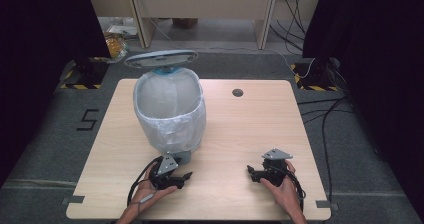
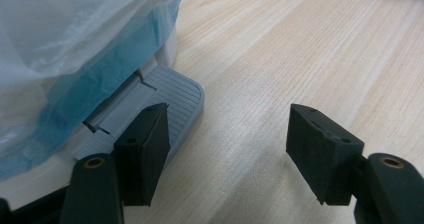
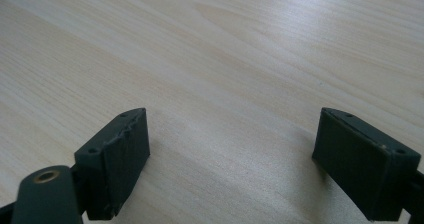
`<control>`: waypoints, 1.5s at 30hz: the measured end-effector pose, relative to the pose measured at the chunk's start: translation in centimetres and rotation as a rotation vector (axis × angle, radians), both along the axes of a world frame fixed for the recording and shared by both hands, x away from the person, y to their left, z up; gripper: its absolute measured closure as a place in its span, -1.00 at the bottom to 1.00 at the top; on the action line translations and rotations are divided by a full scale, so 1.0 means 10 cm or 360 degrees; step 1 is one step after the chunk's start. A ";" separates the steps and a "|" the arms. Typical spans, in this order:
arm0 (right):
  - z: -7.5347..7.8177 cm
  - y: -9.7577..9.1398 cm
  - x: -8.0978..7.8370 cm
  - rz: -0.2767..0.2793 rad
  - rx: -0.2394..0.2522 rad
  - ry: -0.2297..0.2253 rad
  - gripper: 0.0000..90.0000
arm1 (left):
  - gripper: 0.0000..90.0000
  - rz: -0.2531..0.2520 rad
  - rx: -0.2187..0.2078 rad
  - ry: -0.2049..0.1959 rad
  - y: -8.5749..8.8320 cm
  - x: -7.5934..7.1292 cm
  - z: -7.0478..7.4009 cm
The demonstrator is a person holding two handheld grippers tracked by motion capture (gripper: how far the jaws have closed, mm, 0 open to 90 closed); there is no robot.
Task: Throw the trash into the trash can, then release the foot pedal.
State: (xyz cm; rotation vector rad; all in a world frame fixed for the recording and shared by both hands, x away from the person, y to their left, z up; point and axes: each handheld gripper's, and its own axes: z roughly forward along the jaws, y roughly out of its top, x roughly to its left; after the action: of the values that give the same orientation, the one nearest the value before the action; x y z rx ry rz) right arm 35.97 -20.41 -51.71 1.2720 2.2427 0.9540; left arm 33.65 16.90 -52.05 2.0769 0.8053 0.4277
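Observation:
A pedal bin lined with a white plastic bag stands on the left half of the wooden table, its grey lid raised. The grey ribbed pedal sticks out at the bin's near side. My left gripper is open just in front of the bin; in the left gripper view one of its fingers lies over the pedal's edge, the other over bare wood. The bag hangs over the bin's blue-tinted wall. My right gripper is open low over the table, nothing between its jaws.
A round cable hole sits near the table's far edge. Cables trail over the floor at the right. Light desks stand behind, dark curtains on both sides, with stand bases at the far corners.

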 end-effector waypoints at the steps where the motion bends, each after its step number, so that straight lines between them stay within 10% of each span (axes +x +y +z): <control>1: 0.00 0.00 0.00 0.0002 -0.0005 -0.0004 -0.68 | -0.26 -0.0002 0.0000 0.0003 0.00 0.00 0.00; 45: 0.00 0.00 0.02 0.0009 -0.0006 -0.0003 -0.70 | -0.27 0.0001 0.0018 -0.0011 -0.01 -0.01 0.01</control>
State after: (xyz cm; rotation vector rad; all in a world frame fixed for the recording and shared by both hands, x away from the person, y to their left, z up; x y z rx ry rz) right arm 36.14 -20.45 -51.73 1.2637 2.2467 0.9524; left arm 33.58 16.83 -51.98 2.0846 0.8014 0.4408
